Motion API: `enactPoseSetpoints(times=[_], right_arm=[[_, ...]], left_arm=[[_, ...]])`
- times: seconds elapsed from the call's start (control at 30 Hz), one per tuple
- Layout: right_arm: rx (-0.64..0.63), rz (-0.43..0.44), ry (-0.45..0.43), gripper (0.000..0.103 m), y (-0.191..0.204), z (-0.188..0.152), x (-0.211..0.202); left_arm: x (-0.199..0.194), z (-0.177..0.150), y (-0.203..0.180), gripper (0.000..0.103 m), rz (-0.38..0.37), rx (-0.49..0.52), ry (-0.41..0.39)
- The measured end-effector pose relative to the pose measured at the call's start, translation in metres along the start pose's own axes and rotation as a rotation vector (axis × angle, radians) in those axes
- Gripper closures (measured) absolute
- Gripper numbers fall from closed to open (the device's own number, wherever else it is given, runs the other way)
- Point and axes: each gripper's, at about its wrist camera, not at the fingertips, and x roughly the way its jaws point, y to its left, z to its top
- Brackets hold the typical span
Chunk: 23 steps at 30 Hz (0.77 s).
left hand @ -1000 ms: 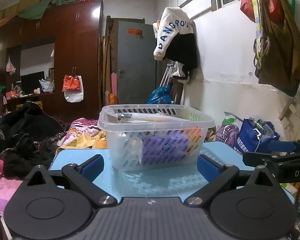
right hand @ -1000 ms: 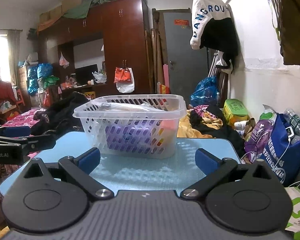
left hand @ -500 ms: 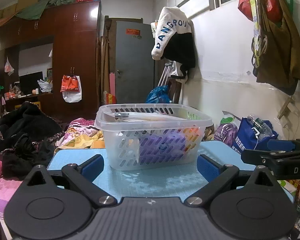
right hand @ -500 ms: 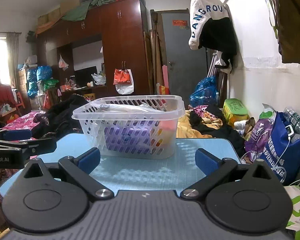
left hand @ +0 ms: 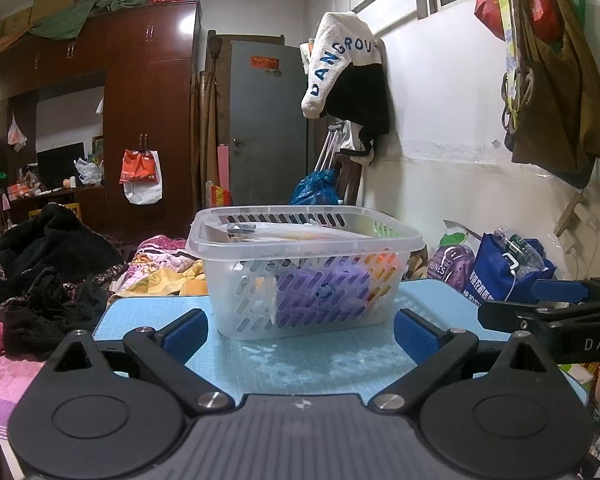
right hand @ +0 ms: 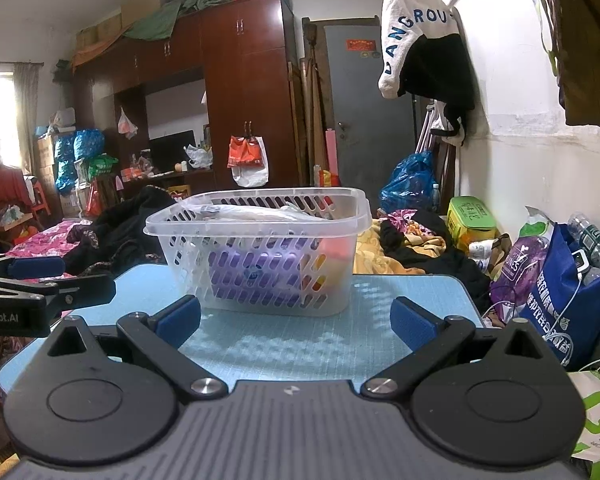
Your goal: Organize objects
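Note:
A clear slotted plastic basket (left hand: 306, 270) stands on the light blue table mat (left hand: 300, 360). It holds a purple packet (left hand: 324, 292), an orange item and flat wrapped things on top. My left gripper (left hand: 300, 334) is open and empty, a short way in front of the basket. The basket also shows in the right wrist view (right hand: 260, 256), with my right gripper (right hand: 296, 322) open and empty in front of it. Each gripper appears side-on in the other's view: the right one (left hand: 548, 312), the left one (right hand: 40, 284).
The mat (right hand: 296, 344) ends close behind and beside the basket. Piled clothes (left hand: 52, 264) lie to the left, bags and bottles (right hand: 564, 276) to the right by the white wall. A wardrobe and a door stand far behind.
Both views have tilted slightly, so the basket sits a little lower in frame. The grippers stay open and nothing on the table has moved.

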Motion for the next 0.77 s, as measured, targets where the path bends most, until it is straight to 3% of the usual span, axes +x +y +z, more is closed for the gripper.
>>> enactPoseSetpoints(times=[0.77], right_arm=[[0.0,-0.001,0.002,0.0,-0.0003,-0.0018,0.0023]], left_arm=[[0.0036,-0.0032,-0.0037,0.003,0.002,0.02,-0.002]])
